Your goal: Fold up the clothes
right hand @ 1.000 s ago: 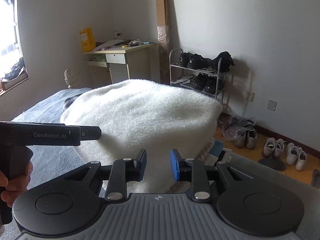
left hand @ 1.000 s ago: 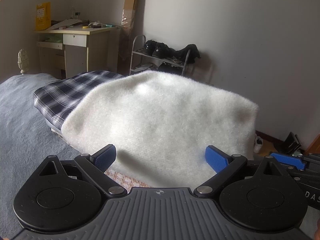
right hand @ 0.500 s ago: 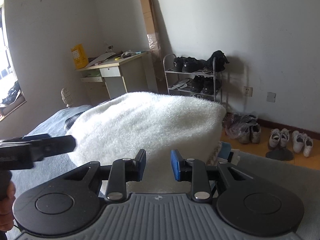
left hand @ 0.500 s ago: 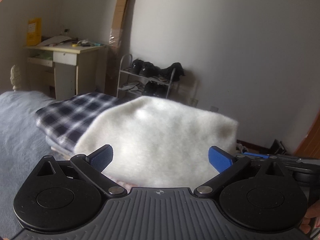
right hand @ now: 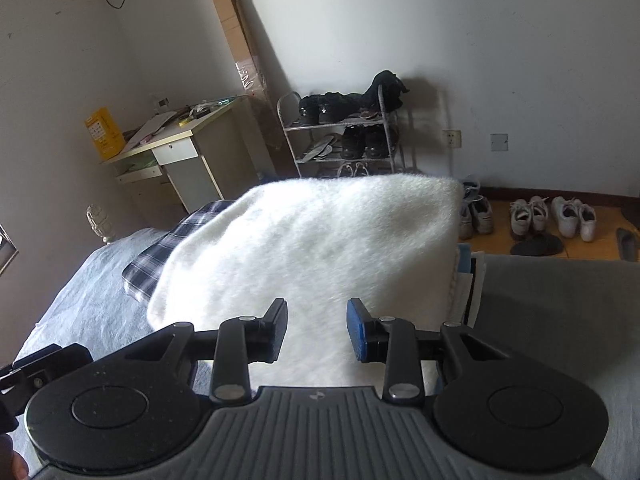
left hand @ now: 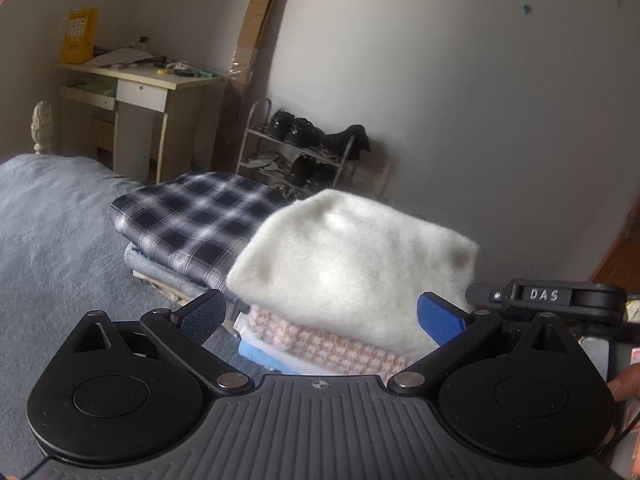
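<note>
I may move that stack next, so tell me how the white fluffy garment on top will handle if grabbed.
The white garment looks thick and soft, so probably floppy: one corner lifted would likely undo the fold. Its fuzzy pile should grip pads well. It overhangs the pile beneath, so a push might slide it off.

"DAS" in white on the right tongs [left hand: 544, 295]

Soft daylight enters from the left; walls dim, corners vignetted, fisheye edges bent, slight motion blur.
</note>
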Tool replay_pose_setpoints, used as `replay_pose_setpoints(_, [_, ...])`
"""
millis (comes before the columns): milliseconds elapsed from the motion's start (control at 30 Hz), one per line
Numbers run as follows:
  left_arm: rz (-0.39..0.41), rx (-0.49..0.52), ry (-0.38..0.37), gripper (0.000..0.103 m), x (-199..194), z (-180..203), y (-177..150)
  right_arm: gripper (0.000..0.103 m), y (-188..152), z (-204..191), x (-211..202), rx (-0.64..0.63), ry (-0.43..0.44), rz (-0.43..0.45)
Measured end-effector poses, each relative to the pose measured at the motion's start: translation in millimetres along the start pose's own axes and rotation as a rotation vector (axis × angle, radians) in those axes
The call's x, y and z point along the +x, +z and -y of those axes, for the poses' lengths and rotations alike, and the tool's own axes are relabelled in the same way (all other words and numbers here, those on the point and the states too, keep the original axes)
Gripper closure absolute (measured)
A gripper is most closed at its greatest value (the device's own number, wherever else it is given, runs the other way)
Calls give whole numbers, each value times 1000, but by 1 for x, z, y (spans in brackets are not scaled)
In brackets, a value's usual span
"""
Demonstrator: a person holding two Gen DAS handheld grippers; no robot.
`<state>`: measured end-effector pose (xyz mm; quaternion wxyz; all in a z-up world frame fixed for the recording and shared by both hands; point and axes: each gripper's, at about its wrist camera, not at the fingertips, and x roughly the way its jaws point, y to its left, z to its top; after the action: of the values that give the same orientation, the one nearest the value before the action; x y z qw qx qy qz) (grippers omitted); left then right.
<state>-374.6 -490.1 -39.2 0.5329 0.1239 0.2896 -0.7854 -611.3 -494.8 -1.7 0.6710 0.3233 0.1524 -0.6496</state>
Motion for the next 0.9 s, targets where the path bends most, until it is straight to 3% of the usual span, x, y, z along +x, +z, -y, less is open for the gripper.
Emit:
replay_pose_setpoints(300, [38,9,-111,0,-48,-38,-7,61,-28,-69,-70,-56,-131,60])
replay_pose_setpoints(433, [88,45,-138,0,-66,-31,2,61,-34,-85,-93,-50,-178,76])
replay_pose_setpoints(600, [130,22,-251,0,-80,-9,10,60,-25,-91,-127,-72,-244,59])
replay_pose_setpoints(767, [59,65,-215,0,-53,14,-18,56,-16,-65,-140,-92,-215,71])
replay_pose_setpoints(900, [0,21,-184,0,-17,28,-32,55,-34,-18,-129,-64,-148,144])
